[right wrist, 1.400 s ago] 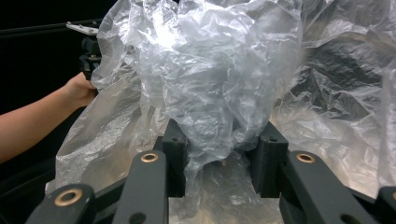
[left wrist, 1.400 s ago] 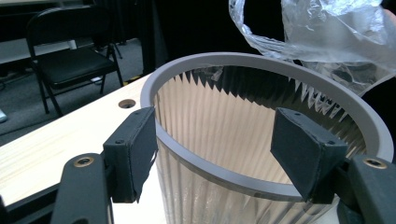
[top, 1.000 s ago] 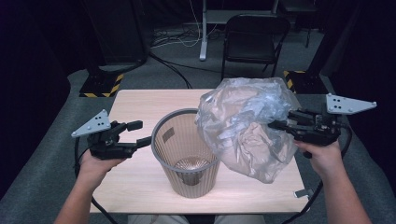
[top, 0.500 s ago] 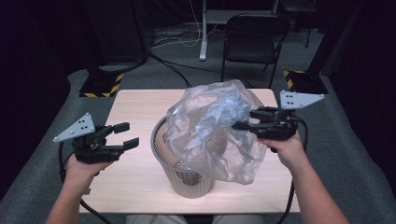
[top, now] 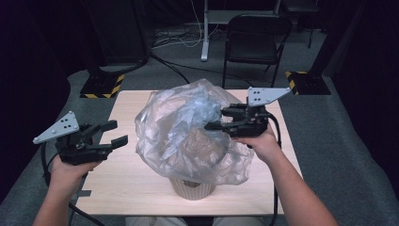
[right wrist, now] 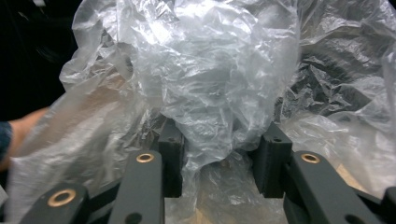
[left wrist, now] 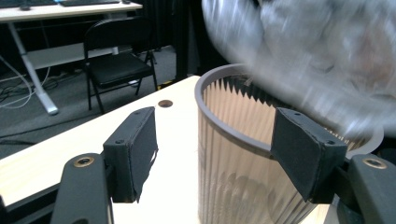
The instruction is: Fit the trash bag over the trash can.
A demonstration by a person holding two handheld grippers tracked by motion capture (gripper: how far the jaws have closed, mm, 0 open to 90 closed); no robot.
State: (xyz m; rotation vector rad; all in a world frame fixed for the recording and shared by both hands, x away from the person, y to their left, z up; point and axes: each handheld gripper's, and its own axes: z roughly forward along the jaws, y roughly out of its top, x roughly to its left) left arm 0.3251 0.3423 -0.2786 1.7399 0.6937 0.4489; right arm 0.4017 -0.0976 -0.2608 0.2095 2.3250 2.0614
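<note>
High view showed me the right gripper [top: 214, 120] holding a clear plastic bag [top: 183, 132] over the ribbed bin [top: 192, 188], which stood near the front edge of the wooden table [top: 127, 179]. Billowed and crumpled, the bag covered the bin's mouth and most of its wall, so I could see just the bin's base below the film. Right gripper view gave me the grasp up close: a bunched fold of the bag [right wrist: 201, 93] ran down between the 2 black pads [right wrist: 172, 154], which had just been easing apart a little yet kept the film pinched between them. My left gripper [top: 113, 133] hung to the left of the bin, apart from the bag, its jaws spread and grasping nothing. Left gripper view had the bin's grey rim [left wrist: 219, 88] just beyond those parted jaws, with the bag [left wrist: 317, 51] a blur above it.
</note>
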